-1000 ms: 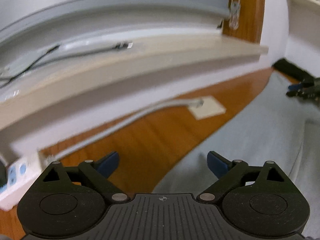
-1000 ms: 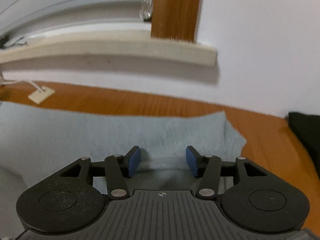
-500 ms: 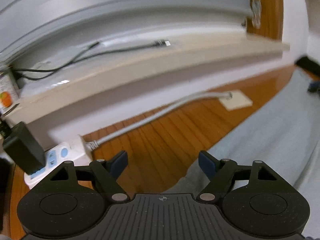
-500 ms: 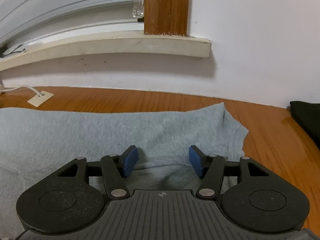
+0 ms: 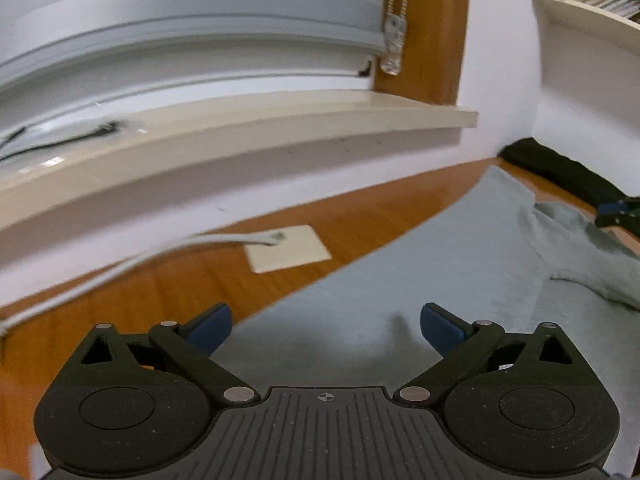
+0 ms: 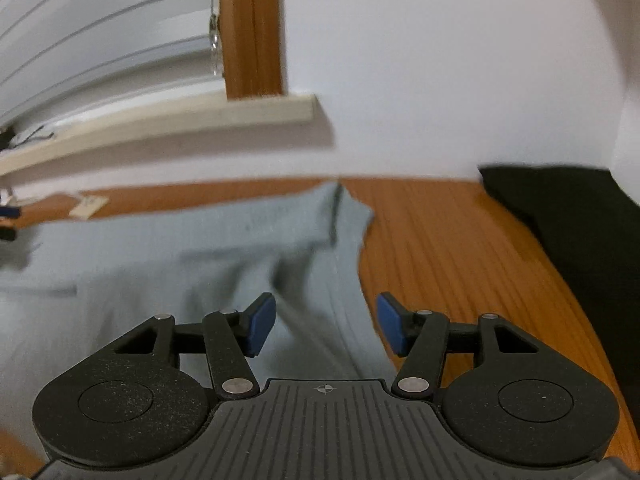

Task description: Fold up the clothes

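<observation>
Left wrist view, inventory:

- Left claw [image 5: 324,326]: jaws opening, near full spread; nothing pinched. Blue pads hang over near edge of garment, no contact seen.
- Grey T-shirt [image 5: 460,272]: laid flat on wooden worktop [image 5: 360,216], ahead and to right of left claw. Long axis runs left-right across both views. Folded-over sleeve/flap [image 5: 576,248] lies far right of left claw.
- Right claw [image 5: 618,212]: seen small at far right edge, beyond the flap.
- Misc ahead-left of left claw: beige pad [image 5: 288,248] w/ grey cable [image 5: 120,264] on bare wood; window sill [image 5: 280,120] behind.

Right wrist view:

- Right claw [image 6: 326,322]: jaws about half spread, empty as far as seen; blur limits detail.
- T-shirt [image 6: 200,248]: ahead and left of right claw; its right-hand edge and sleeve corner [image 6: 348,208] pass between the pads' line. Bare worktop [image 6: 440,248] to right.
- Black cloth [image 6: 568,220]: far right, apart from shirt.

Judgement: each claw sits at its own end of the shirt; right claw is nearer the sleeve end, left claw nearer the plain edge. Next fold prob. turns on both gripping the near long edge.
</observation>
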A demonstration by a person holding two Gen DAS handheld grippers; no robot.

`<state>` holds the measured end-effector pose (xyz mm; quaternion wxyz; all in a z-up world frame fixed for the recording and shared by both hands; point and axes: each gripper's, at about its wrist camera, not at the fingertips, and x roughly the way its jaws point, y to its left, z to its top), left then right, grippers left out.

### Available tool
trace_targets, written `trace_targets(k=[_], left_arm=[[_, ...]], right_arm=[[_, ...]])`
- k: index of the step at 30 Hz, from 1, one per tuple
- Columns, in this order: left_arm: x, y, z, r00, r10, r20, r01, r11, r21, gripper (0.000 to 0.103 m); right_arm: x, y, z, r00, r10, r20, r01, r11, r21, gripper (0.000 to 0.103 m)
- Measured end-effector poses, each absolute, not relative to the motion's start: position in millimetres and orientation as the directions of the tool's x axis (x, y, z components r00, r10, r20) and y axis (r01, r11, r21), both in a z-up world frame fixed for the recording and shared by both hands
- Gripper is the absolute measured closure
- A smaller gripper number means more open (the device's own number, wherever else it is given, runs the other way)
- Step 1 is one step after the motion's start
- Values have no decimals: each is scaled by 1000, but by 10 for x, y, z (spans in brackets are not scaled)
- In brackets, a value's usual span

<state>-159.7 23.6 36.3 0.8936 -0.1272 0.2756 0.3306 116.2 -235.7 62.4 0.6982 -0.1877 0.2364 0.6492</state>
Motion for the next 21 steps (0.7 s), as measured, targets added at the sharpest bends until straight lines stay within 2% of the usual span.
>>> trace_targets(k=[2, 5, 7, 8, 9, 10, 14, 21], left_arm=[[-1545, 202, 289, 633, 522, -572, -654, 755, -35, 2], [-1521, 168, 204, 602, 553, -576, -668, 744, 17, 2], [-1506, 149, 193, 591, 562, -579, -669, 742, 37, 2], [-1511, 146, 192, 596, 558, -577, -665, 746, 35, 2], [-1521, 146, 192, 600, 556, -575, -662, 748, 33, 2], [-1546, 158, 196, 600, 558, -573, -667, 744, 26, 2], [-1563, 173, 198, 600, 557, -574, -673, 740, 14, 2], [-1537, 168, 188, 597, 549, -585, -664, 747, 23, 1]], right_arm=[[1192, -2449, 549, 30, 803, -595, -996, 77, 53, 53], [1178, -2488, 420, 19, 785, -619, -997, 59, 44, 55], [1152, -2485, 369, 14, 783, -622, -998, 46, 34, 61], [1134, -2488, 373, 17, 784, -621, -999, 42, 26, 69], [1118, -2496, 381, 12, 784, -620, -999, 34, 24, 90], [1101, -2521, 408, 3, 787, -617, -999, 23, 25, 101], [1000, -2698, 663, 2, 829, -560, -1000, 6, 5, 101], [744, -2668, 1485, -125, 893, -433, -989, -75, 131, 101]])
